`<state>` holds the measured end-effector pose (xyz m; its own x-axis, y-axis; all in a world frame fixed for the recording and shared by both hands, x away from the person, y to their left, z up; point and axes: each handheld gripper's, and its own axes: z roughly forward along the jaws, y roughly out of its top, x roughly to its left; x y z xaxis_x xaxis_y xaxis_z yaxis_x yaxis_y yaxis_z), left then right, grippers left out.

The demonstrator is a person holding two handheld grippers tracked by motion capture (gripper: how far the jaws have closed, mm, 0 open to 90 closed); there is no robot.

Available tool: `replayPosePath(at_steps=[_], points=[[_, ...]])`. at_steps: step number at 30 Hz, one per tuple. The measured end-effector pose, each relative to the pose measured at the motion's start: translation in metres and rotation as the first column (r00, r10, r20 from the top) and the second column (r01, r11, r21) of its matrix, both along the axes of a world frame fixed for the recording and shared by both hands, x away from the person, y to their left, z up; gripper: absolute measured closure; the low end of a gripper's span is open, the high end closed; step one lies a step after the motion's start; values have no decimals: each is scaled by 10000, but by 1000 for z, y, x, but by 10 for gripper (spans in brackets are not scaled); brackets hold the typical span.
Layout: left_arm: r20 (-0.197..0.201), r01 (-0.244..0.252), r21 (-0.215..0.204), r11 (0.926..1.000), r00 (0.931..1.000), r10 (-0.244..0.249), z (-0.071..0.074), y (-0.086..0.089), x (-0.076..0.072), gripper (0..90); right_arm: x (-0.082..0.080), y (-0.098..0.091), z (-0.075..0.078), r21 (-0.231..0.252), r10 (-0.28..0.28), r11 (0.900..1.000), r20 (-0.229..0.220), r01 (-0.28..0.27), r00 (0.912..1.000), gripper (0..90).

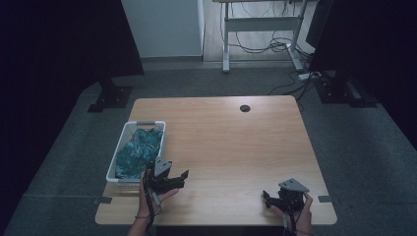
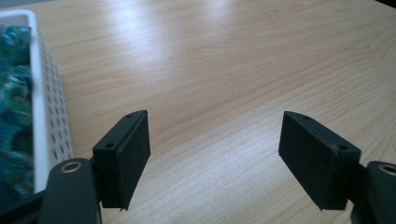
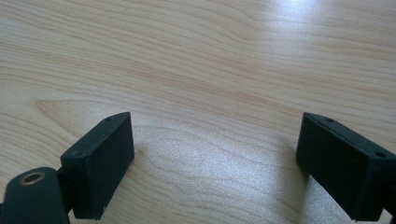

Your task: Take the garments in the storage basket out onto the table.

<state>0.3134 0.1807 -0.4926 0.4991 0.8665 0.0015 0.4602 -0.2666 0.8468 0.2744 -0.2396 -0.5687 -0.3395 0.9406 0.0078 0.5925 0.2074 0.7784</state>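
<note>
Black jaws of the left gripper rise from the bottom edge of the left gripper view, spread wide with nothing but bare wood between them; their lower ends and the hinge arms are cut off by the frame. Beside the left jaw runs the perforated wall of a white basket, itself cropped at the picture's left edge, and inside it lies a crumpled teal cloth (its pattern is blurred, perhaps a leafy print). From the high view the basket sits at the table's left edge, the cloth filling most of it, and the left gripper hovers just beside the basket's near right corner, which it partly hides. The right gripper likewise stands released over the wooden table, its jaws far apart and holding nothing; in the high view it is near the table's front right, well apart from the basket, with the person's hand behind it cut off by the bottom edge.
</note>
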Motion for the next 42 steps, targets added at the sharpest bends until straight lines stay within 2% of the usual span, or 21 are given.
replayPosePath(at_steps=[7, 17, 22, 26, 28, 32, 38, 42], points=[[45, -129, 84, 9999, 9999, 129, 8, 3, 7, 245, 0, 0, 0, 9, 22, 10000, -11, -22, 10000, 108], [-145, -332, 131, 9994, 9993, 334, 11, 12, 18, 244, 0, 0, 0, -5, 8, 10000, 14, -8, 10000, 108], [-284, -542, -112, 9985, 9981, 539, 11, 21, 21, 244, 0, 0, 0, -3, -3, 10000, 17, 3, 10000, 108], [-344, -693, -141, 9975, 9970, 688, 13, 27, 25, 244, 0, 0, 0, -3, -12, 10000, 23, 12, 10000, 108], [-323, -769, 7, 9970, 9965, 768, 15, 29, 28, 242, 0, 0, 0, -3, -13, 10000, 26, 13, 10000, 108], [-382, -878, -80, 9961, 9954, 875, 19, 35, 33, 242, 0, 0, 0, -2, -22, 10000, 25, 22, 10000, 108], [-537, -1106, -417, 9930, 9927, 1083, 19, 44, 41, 243, 0, 0, 0, -2, -24, 10000, 27, 24, 10000, 108], [-528, -1189, -450, 9919, 9918, 1164, 18, 47, 44, 242, 0, 0, 0, -1, -29, 10000, 30, 29, 10000, 108]])
